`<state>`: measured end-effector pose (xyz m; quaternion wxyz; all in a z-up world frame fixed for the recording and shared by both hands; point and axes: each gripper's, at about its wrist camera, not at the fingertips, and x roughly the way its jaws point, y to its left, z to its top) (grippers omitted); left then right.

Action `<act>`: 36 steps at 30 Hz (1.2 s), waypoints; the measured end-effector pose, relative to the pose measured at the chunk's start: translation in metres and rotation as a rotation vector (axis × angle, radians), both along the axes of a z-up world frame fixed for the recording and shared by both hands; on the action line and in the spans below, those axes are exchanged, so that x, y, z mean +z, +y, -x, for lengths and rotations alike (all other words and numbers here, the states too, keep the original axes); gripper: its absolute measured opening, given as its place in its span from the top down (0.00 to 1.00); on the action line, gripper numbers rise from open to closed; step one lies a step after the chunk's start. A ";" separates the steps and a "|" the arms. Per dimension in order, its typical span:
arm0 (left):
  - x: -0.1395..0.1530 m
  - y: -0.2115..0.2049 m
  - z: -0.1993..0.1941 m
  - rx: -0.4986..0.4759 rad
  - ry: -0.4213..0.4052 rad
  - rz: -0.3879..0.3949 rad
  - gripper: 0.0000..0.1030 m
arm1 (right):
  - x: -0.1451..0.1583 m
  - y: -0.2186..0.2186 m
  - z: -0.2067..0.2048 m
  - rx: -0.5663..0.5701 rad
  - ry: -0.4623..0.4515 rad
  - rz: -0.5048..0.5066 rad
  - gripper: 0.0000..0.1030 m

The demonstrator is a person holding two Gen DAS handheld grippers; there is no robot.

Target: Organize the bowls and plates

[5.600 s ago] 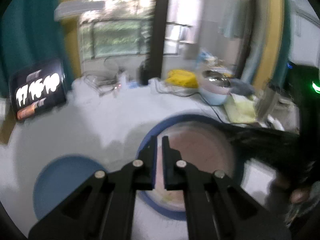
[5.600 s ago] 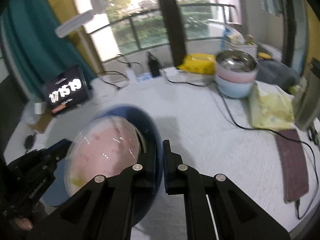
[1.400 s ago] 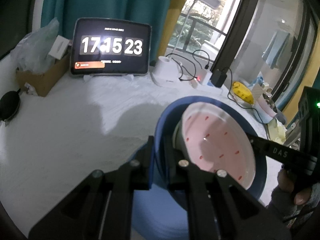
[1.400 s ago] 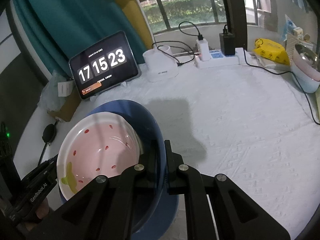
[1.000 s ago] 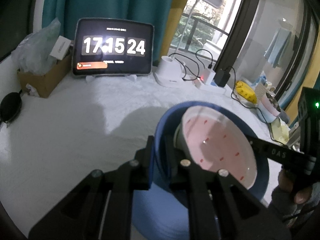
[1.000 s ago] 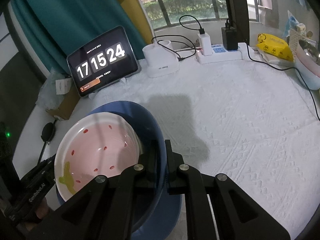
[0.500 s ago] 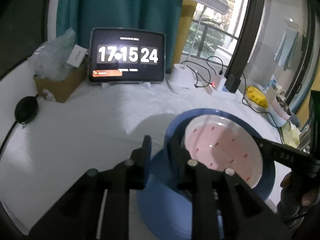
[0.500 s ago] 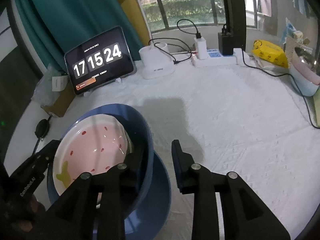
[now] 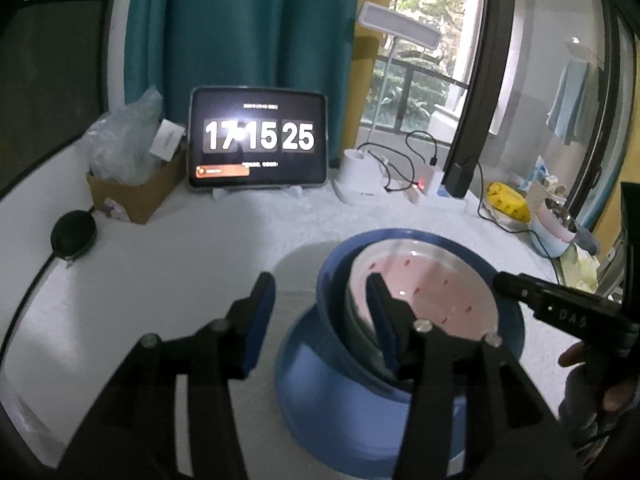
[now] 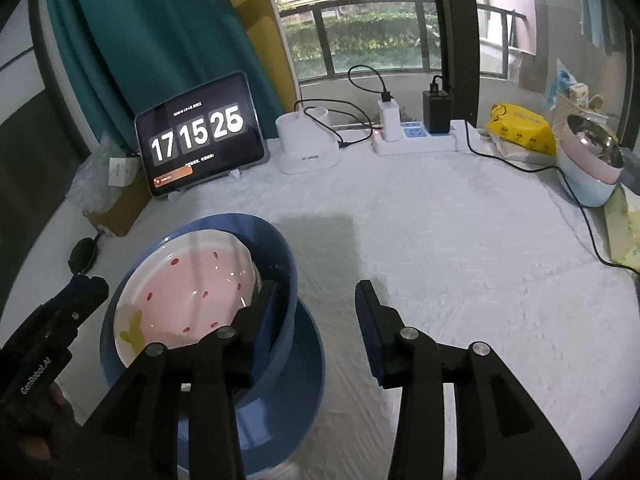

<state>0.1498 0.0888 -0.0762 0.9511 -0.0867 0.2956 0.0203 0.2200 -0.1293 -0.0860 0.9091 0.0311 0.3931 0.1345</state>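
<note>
White table (image 10: 440, 240): both grippers, left (image 9: 320, 312) and right (image 10: 316, 312), are opening, letting go; bowls (image 10: 276, 248) now sit stacked on the plate (image 10: 308, 364).

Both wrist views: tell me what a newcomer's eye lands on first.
First, the stack near the table's front edge: a pink bowl with red specks nested in a blue bowl, which sits on a blue plate. The left gripper and right gripper straddle opposite rims, jaws opening, pads off the rim. Behind, a tablet clock glows against the teal curtain.
</note>
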 end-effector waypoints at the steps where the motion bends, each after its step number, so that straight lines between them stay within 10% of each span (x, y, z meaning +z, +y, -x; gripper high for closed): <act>1: 0.001 -0.001 0.002 0.002 -0.005 -0.005 0.46 | 0.001 0.000 0.002 -0.001 -0.005 0.004 0.59; 13: 0.016 -0.014 0.026 -0.009 -0.057 -0.029 0.11 | 0.017 -0.008 0.027 -0.006 -0.071 0.045 0.59; 36: 0.059 -0.066 0.097 -0.056 -0.259 -0.113 0.07 | 0.065 -0.034 0.112 -0.030 -0.309 0.143 0.58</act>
